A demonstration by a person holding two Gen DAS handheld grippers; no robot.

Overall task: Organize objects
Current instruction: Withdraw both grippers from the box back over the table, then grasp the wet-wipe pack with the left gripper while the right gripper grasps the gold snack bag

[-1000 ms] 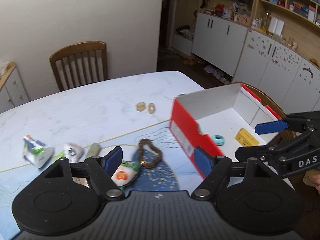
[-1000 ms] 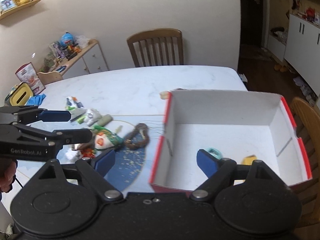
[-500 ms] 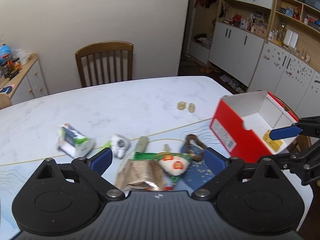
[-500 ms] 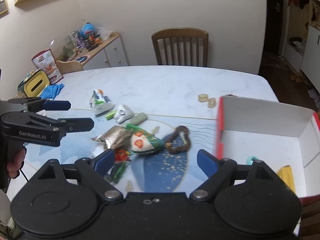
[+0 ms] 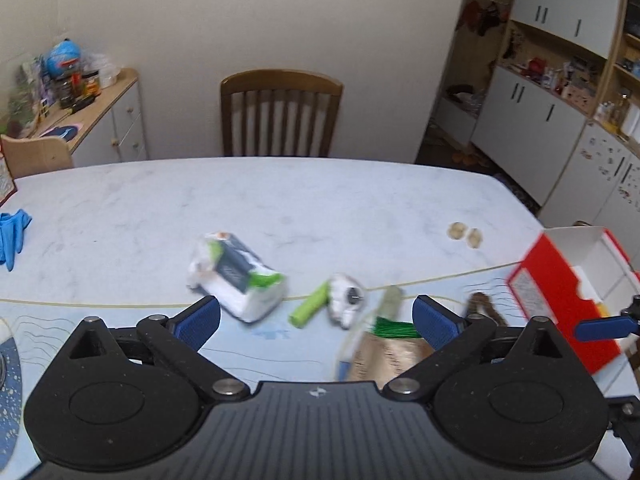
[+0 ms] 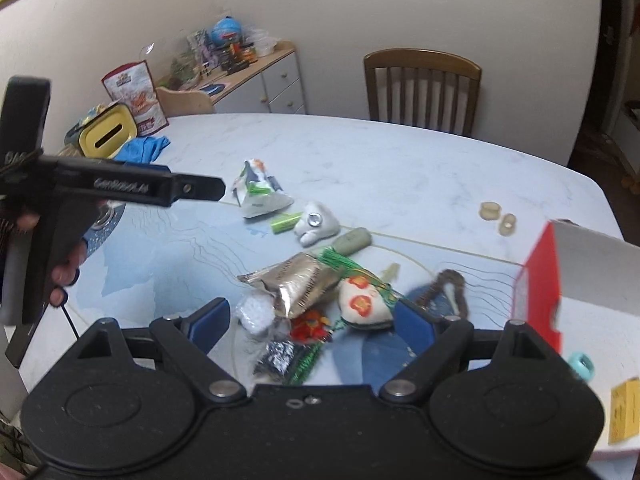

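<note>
Both tools empty, jaws spread wide. Left gripper (image 5: 316,318) looks over the scatter: white-and-green pouch (image 5: 236,280) lies just ahead of its left finger, long axis slanting away to the left; green tube (image 5: 309,307) dead ahead between the jaws. Right gripper (image 6: 310,320) hangs over the foil packet (image 6: 298,282) and the red-flowered pouch (image 6: 364,304), both lying in its gap. Red box (image 6: 584,292) sits off its right finger, open, with a teal ring (image 6: 582,365) and a yellow card (image 6: 624,410) inside. Judgement: right gripper is nearer both heap and box, so likely picks next; left suits the far pouch.
</note>
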